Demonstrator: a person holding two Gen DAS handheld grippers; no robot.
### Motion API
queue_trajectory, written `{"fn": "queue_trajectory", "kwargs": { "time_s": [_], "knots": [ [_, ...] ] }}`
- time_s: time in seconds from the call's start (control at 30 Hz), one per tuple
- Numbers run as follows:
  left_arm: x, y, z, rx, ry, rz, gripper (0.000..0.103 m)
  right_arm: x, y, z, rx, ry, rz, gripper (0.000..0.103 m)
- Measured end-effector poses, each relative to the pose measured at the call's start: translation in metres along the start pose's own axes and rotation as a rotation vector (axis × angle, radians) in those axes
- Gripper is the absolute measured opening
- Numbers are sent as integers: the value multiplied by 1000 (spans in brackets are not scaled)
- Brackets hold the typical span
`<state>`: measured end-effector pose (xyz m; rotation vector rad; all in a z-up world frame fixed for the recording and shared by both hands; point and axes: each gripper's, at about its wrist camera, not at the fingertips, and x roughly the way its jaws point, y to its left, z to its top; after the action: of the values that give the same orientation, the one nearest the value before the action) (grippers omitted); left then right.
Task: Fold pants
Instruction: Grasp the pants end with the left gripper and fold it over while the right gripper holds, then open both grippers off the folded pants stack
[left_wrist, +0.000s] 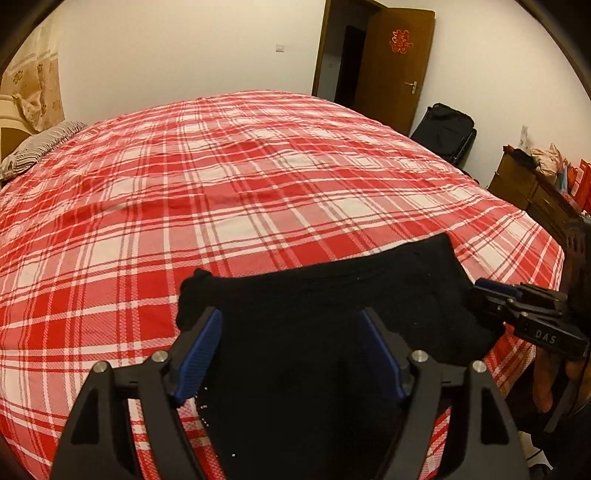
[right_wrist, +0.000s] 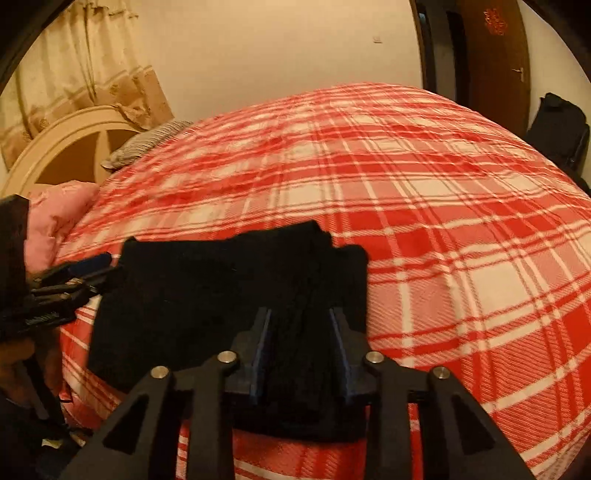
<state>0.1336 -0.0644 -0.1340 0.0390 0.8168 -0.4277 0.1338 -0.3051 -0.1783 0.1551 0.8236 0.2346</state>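
The black pants (left_wrist: 332, 295) lie folded into a compact bundle near the front edge of the bed; they also show in the right wrist view (right_wrist: 229, 280). My left gripper (left_wrist: 291, 325) is open, its blue-padded fingers spread wide over the near part of the pants. My right gripper (right_wrist: 301, 317) is partly open, with a fold of the black cloth between its fingers. In the left wrist view the right gripper (left_wrist: 491, 291) sits at the pants' right edge. In the right wrist view the left gripper (right_wrist: 99, 266) sits at the pants' left edge.
The bed is covered by a red and white plaid sheet (left_wrist: 240, 184). A striped pillow (left_wrist: 40, 147) and a pink quilt (right_wrist: 55, 218) lie at the head end by the headboard (right_wrist: 66, 147). A black chair (left_wrist: 447, 129), a wooden cabinet (left_wrist: 532, 188) and an open door (left_wrist: 399, 62) stand beyond the bed.
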Motion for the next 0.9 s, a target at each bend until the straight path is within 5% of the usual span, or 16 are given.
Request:
{"fn": "queue_trajectory", "kwargs": {
  "time_s": [0.4, 0.67, 0.73, 0.77, 0.9],
  "knots": [
    [1, 4, -2, -13, 2, 5, 78, 14, -10, 7, 69, 37, -6, 35],
    [1, 6, -3, -16, 7, 4, 78, 19, 1, 1, 0, 60, -22, 34],
    [1, 5, -4, -17, 9, 0, 78, 18, 3, 0, -12, 49, -26, 29],
    [1, 5, -4, -17, 8, 0, 78, 16, 3, 0, -16, 42, -30, 15],
    [-3, 7, -2, -19, -1, 0, 78, -3, 3, 6, -17, -9, 6, 13]
  ]
}}
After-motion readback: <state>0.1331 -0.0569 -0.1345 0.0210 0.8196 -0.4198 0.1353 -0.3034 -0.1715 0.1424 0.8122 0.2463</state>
